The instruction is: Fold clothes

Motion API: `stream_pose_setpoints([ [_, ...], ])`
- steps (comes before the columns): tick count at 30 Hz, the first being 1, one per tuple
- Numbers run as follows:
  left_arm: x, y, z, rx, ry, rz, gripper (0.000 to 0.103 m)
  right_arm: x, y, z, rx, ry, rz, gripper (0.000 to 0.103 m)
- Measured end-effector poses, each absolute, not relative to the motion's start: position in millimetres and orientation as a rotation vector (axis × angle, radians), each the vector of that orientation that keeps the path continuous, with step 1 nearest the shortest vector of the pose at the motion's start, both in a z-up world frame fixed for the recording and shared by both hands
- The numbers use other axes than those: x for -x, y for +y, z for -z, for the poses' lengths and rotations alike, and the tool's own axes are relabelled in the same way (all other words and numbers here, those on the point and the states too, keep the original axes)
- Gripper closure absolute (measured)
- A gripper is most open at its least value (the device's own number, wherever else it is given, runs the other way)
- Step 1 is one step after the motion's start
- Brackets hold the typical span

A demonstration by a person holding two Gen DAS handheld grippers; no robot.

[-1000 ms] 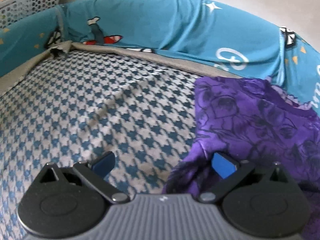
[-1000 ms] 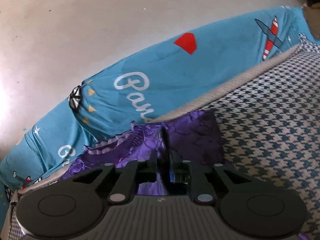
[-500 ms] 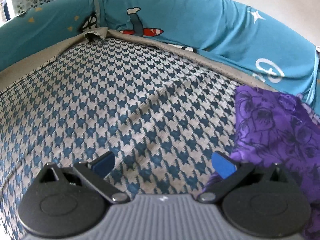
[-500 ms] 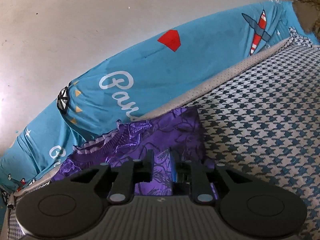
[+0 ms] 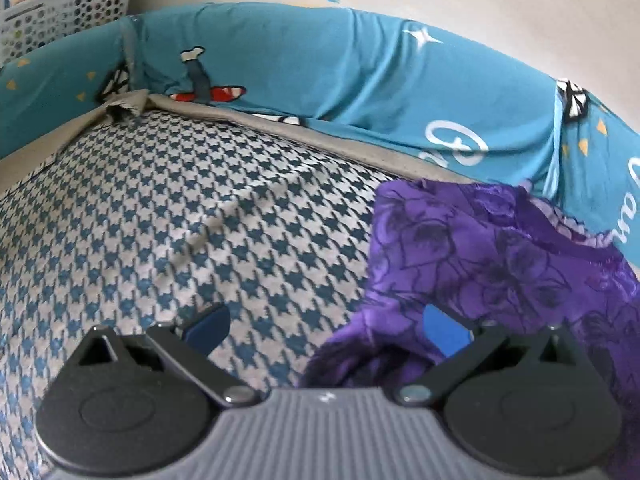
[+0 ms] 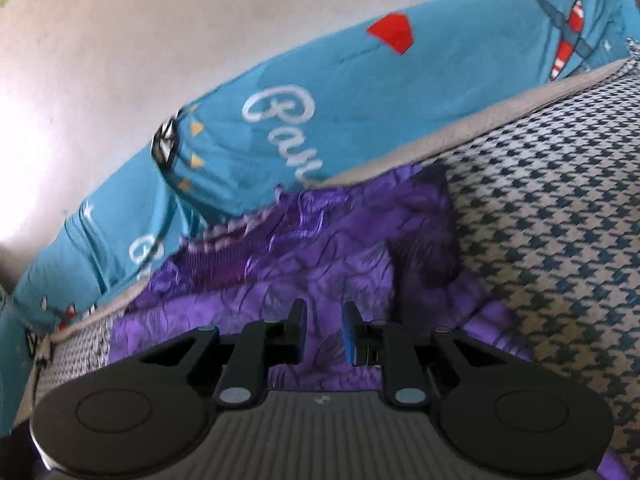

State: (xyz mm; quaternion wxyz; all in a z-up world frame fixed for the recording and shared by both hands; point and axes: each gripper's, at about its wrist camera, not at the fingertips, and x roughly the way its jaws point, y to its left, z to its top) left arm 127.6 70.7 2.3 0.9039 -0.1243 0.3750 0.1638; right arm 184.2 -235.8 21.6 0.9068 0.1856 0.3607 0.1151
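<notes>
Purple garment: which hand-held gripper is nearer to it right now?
Right. The right hand-held gripper sits directly over the purple garment, fabric showing between its narrowly parted fingers. The left hand-held gripper is wide open at the garment's edge, mostly over the houndstooth cover.

Left tool [image 5: 326,326] gapes beside purple garment [image 5: 480,256] on houndstooth cover [image 5: 180,216].

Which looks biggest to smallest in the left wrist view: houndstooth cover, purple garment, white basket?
1. houndstooth cover, fills most of the frame.
2. purple garment, clearly smaller, though close to the camera.
3. white basket, only a far corner shows, so its true size is unsure.
</notes>
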Motion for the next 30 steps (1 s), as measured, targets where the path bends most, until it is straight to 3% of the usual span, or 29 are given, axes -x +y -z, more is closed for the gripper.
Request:
stream_pose_setpoints([
  [10,-143,60,21,0.212,0.862,-0.341,0.000,-191,-230,6,-0.312,0.871,-0.197,0.084],
  [20,-143,64,27,0.219,0.893,-0.335,0.000,-190,-223,5,-0.232,0.871,-0.185,0.082],
  [25,-141,61,21,0.206,0.891,-0.327,0.000,-187,-216,1,-0.211,0.862,-0.193,0.068],
  [30,-137,55,12,0.193,0.887,-0.309,0.000,-178,-200,-5,-0.128,0.833,-0.206,0.064],
])
